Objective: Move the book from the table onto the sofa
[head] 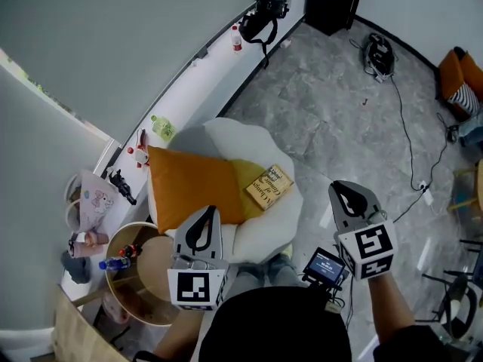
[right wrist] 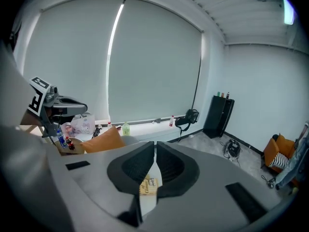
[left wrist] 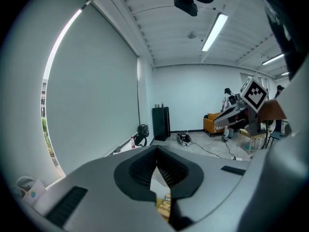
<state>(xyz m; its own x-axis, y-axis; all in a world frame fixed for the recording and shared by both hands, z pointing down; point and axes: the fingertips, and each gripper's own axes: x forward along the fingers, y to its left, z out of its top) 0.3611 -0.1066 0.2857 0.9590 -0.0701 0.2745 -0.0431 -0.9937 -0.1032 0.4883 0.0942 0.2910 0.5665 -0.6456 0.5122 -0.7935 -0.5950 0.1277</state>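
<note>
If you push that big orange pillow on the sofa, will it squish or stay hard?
Probably squish: the orange pillow looks plump with rounded edges. It is likely light for its size. Resting on the white sofa, it would probably slide or flop, not roll.

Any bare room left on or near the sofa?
The sofa is bare beyond the orange cushion and book, and along its front edge. The floor right of it is open up to the cable. Bottles crowd the table at left.

Orange cushion (head: 192,183) overlapping yellow cushion (head: 243,176); black bag (head: 264,12) on window ledge (head: 204,70) (green bottle (head: 161,129) further along).
</note>
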